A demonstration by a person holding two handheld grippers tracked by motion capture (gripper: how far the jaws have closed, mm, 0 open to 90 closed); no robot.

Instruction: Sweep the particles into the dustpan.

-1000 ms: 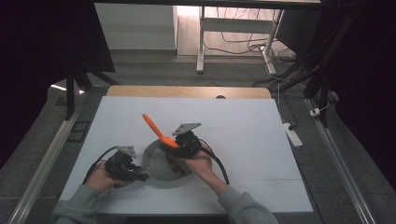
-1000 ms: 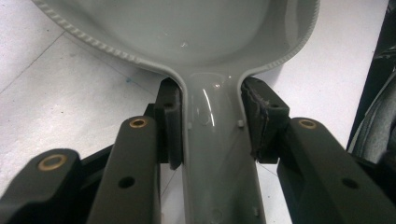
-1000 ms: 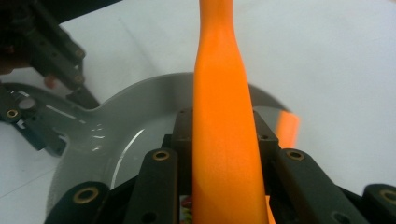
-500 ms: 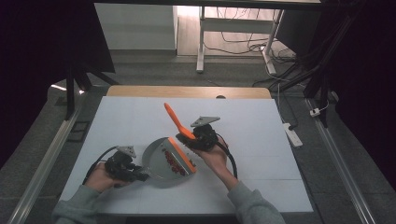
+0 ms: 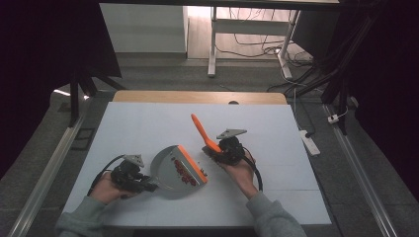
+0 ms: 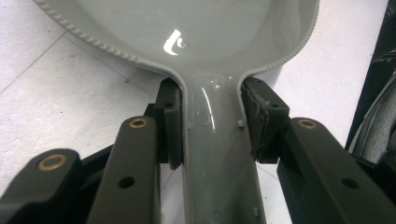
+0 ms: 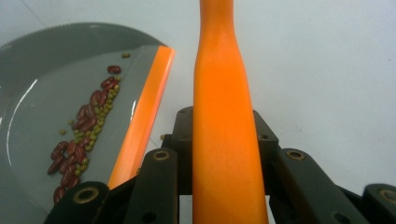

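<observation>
The counter (image 5: 148,128) is lying white and broad under everything, with most of its surface bare around the work. On it, toward the person's left, the grey dustpan (image 5: 173,170) is sitting with its orange lip (image 5: 192,165) facing the right hand. It is looking like stiff, light, smooth plastic, likely slick where it shines, so the narrow handle (image 6: 219,154) is the sensible place to hold, and that is where the left gripper (image 5: 143,185) is grasping it: its fingers (image 6: 169,126) are pressing on both sides of the neck just below the scoop. Tilting it would probably let the load slide, so it is best kept flat.

The orange brush (image 5: 202,133) is rising at a slant just right of the lip, its handle pointing away from the person. It too is appearing rigid and light; the right gripper (image 5: 217,150) is clenching it low on the handle, with the fingers (image 7: 182,154) closing on either side of the orange shaft.

Inside the pan, a line of red beans (image 7: 81,126) mixed with small green peas (image 7: 100,116) is lying close behind the lip. They are small, hard and free to roll. A few loose pieces (image 5: 201,159) are sitting on the counter between lip and brush.

Nothing is standing between brush and pan; only the trailing cables (image 5: 257,175) are running near the hands.
</observation>
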